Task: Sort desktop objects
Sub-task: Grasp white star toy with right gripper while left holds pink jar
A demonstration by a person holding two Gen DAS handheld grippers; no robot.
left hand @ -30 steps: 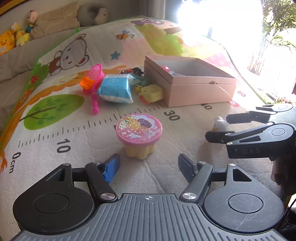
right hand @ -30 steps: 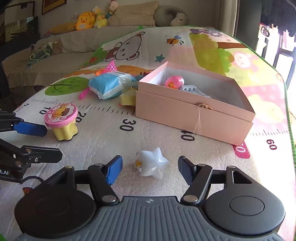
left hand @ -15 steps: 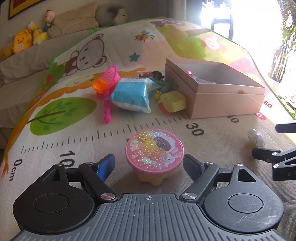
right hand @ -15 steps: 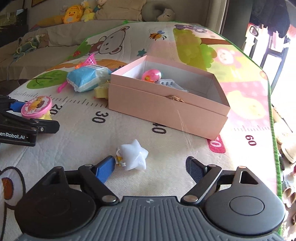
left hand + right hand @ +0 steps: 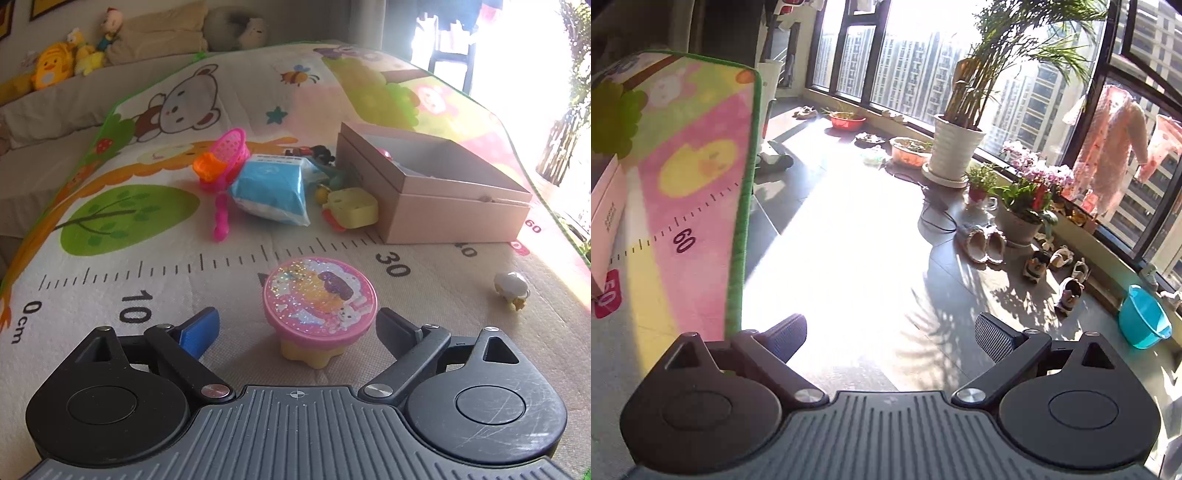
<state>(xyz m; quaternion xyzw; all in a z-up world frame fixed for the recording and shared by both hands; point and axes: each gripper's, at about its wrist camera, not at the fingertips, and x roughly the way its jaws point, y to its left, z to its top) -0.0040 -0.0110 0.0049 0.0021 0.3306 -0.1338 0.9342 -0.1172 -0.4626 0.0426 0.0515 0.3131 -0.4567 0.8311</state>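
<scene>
Currently the left gripper point(image 5: 297, 326) has jaws wide, just been opening, straddling the pink-lidded cup point(image 5: 320, 309); pads clear of it. Cup stands upright on the play mat point(image 5: 155, 258) near its near edge, by the printed ruler. White star toy point(image 5: 511, 288) lies toward the mat's right edge; pink box point(image 5: 443, 206) sits farther back. Right gripper point(image 5: 890, 332) also spread wide, just been opening, nothing between, pointing past the mat's green edge over sunlit floor point(image 5: 849, 240).
</scene>
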